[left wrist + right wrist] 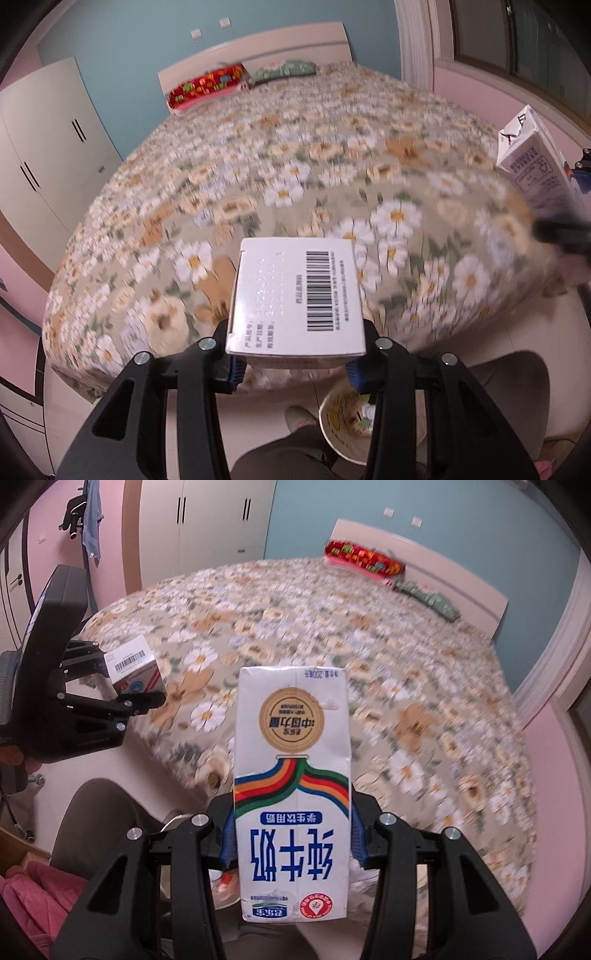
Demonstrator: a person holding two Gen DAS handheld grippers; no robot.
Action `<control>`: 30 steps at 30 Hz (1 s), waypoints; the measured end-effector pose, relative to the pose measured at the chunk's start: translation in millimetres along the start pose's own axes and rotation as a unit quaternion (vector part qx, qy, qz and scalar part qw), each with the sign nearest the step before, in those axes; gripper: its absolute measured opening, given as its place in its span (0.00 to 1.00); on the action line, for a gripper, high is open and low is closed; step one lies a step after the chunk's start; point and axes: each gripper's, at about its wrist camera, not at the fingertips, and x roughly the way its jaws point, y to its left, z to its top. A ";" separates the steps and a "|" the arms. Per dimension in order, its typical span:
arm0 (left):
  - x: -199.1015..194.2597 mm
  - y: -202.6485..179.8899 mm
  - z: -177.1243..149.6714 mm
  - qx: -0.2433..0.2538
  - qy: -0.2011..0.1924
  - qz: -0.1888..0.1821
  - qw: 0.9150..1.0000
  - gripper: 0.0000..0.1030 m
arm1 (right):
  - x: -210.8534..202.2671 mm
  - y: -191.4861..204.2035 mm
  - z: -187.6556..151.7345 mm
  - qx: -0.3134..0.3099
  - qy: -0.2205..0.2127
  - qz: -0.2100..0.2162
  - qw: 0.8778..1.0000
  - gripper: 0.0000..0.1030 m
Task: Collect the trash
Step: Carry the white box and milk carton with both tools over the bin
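Trash sits clamped in both tools, box (295, 299) in the left gripper (293, 363), milk carton (291, 794) in the right gripper (291, 843), so I'd line each up over the bin (345, 428) before letting go.

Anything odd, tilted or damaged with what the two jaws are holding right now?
Only this: the milk carton in the right gripper is held upside down, print inverted. No spill shows. The white box in the left gripper looks intact.

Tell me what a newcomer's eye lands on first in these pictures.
The milk carton, clamped upside down in the right gripper, fills the middle of the right wrist view. The left gripper clamps a white barcoded box above the floral bedspread.
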 end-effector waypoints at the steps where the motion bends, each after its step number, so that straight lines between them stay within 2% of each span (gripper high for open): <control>1: 4.3 -0.8 -4.6 0.002 0.006 -0.002 1.000 0.43 | 6.8 3.4 -7.0 0.002 0.006 0.005 1.000 0.46; 9: 54.5 -18.0 -57.2 0.018 0.072 -0.019 0.997 0.43 | 56.7 26.1 -46.0 0.016 0.057 0.052 0.997 0.46; 19: 98.0 -34.1 -111.2 0.021 0.134 -0.047 0.990 0.43 | 107.1 60.4 -94.9 0.017 0.116 0.099 0.988 0.46; 30: 142.5 -55.2 -162.5 0.021 0.200 -0.080 0.976 0.43 | 160.4 89.9 -135.1 0.033 0.172 0.138 0.975 0.46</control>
